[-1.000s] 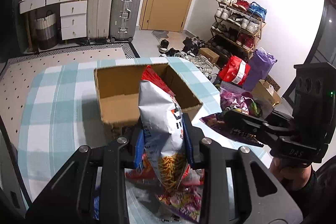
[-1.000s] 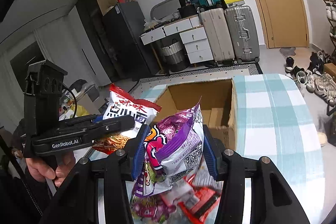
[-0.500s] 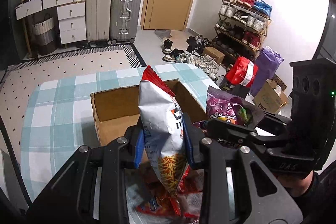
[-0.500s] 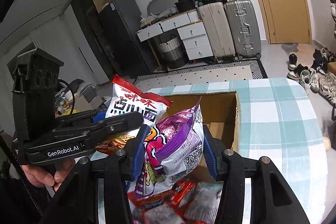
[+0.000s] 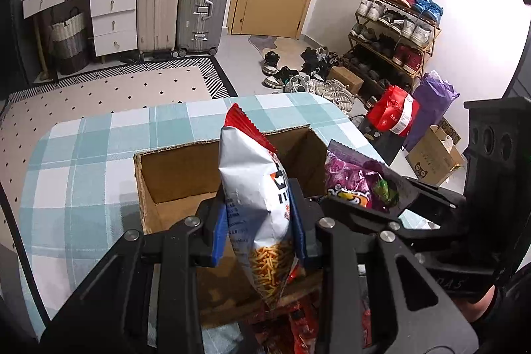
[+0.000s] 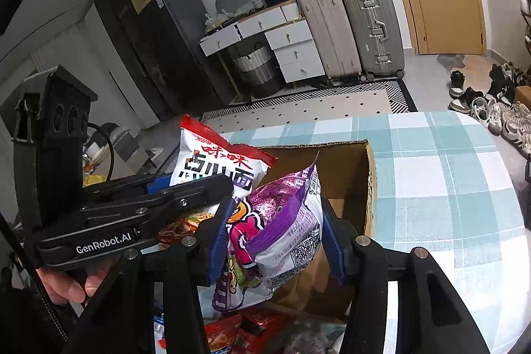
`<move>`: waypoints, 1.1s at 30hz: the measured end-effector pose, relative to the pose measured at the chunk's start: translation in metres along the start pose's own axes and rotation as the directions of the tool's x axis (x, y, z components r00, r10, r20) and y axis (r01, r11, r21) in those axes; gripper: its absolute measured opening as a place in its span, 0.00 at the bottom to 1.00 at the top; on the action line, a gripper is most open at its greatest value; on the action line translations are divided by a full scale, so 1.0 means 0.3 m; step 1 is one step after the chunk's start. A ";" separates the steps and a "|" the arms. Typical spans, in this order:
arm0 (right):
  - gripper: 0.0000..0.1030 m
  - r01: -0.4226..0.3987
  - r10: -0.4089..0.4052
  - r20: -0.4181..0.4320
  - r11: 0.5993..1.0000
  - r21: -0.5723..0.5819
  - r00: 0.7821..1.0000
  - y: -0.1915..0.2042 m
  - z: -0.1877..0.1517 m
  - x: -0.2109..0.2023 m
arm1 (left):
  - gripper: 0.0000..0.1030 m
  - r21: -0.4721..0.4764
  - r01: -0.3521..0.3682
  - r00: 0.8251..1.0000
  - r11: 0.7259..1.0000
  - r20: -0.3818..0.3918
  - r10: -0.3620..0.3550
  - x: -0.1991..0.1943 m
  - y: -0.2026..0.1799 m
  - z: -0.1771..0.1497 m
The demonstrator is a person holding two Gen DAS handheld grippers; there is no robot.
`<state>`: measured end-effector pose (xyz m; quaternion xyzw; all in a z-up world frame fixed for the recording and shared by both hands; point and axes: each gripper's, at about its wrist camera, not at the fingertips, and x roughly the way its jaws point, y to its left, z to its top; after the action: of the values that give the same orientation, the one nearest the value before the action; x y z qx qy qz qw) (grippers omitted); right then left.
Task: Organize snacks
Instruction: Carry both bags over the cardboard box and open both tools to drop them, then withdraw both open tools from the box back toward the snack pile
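Observation:
My left gripper point(image 5: 259, 226) is shut on a white and red snack bag point(image 5: 255, 188), held upright over the near edge of an open cardboard box point(image 5: 172, 175). My right gripper point(image 6: 272, 238) is shut on a purple snack bag point(image 6: 285, 221), held above the box's point(image 6: 351, 175) near left corner. The two grippers are side by side: the white bag point(image 6: 215, 165) shows in the right wrist view, the purple bag point(image 5: 355, 181) in the left. The box looks empty inside.
The box sits on a table with a teal checked cloth point(image 5: 83, 161). Loose red snack packets point(image 6: 245, 330) lie on the table below the grippers. Suitcases point(image 5: 202, 9), drawers and a shoe rack point(image 5: 395, 29) stand in the room behind.
Both grippers have risen and moved forward with their bags, from over the loose packets to the box's near edge. The two grippers have come closer together.

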<state>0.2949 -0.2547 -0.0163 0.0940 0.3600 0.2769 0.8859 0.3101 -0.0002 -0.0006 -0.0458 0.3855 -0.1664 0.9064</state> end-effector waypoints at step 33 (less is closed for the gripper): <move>0.83 0.058 -0.045 0.136 0.994 -0.097 0.990 0.171 -0.102 -0.354 | 0.74 0.016 -0.157 0.979 0.987 0.131 0.154 -0.437 -0.118 -0.186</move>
<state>0.1895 -0.2725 0.0425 0.0581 0.2879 0.2647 0.9185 0.1760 0.0132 0.0576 -0.0145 0.3264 -0.0968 0.9402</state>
